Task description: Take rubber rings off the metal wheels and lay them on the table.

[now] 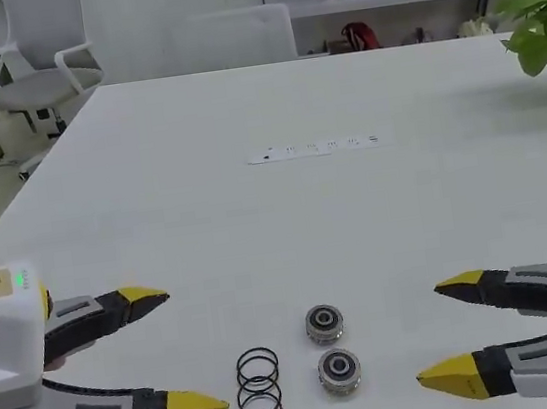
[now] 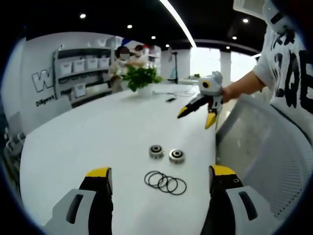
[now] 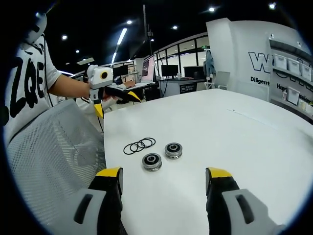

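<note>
Two small metal wheels stand side by side near the front edge of the white table (image 1: 283, 203): one (image 1: 324, 323) farther, one (image 1: 339, 370) nearer. Several thin black rubber rings (image 1: 259, 393) lie overlapping in a row just left of them. My left gripper (image 1: 190, 352) hovers open left of the rings, nothing between its yellow tips. My right gripper (image 1: 449, 329) hovers open right of the wheels, also holding nothing. In the left gripper view the rings (image 2: 165, 182) lie before the wheels (image 2: 167, 153). In the right gripper view the wheels (image 3: 162, 155) sit ahead, the rings (image 3: 139, 145) beyond.
A flat white power strip (image 1: 313, 149) lies mid-table. A green plant (image 1: 542, 18) stands at the far right edge. Office chairs (image 1: 30, 80) and a shelf stand behind the table. A mesh chair back (image 2: 264, 152) sits at the near edge by the person.
</note>
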### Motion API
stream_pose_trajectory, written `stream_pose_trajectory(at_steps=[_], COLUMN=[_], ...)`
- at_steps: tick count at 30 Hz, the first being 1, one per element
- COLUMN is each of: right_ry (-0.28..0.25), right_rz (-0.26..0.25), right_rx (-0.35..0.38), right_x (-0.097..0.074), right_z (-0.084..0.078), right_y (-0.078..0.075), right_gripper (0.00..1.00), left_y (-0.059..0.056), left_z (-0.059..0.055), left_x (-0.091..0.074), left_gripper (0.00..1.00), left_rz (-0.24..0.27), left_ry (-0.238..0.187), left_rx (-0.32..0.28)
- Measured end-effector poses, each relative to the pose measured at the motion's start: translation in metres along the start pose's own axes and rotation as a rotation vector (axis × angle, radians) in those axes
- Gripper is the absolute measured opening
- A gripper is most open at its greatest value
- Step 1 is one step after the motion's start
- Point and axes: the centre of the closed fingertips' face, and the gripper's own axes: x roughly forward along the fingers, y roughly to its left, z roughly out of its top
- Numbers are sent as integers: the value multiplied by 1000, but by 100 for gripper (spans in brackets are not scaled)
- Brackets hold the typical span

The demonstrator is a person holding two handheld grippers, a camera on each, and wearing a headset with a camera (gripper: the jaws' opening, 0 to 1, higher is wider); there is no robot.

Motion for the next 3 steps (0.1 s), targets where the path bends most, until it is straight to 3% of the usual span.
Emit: stream_pose_trajectory(at_steps=[3], right_ry=[-2], right_rz=[-14], right_rx=[8], right_x=[-5], right_z=[-1], right_y=[-5], right_gripper=[66], left_y=[1], left_z=[1], left_x=[0], left_gripper=[82], left_rz=[3], left_ry=[-4], left_rx=[-1])
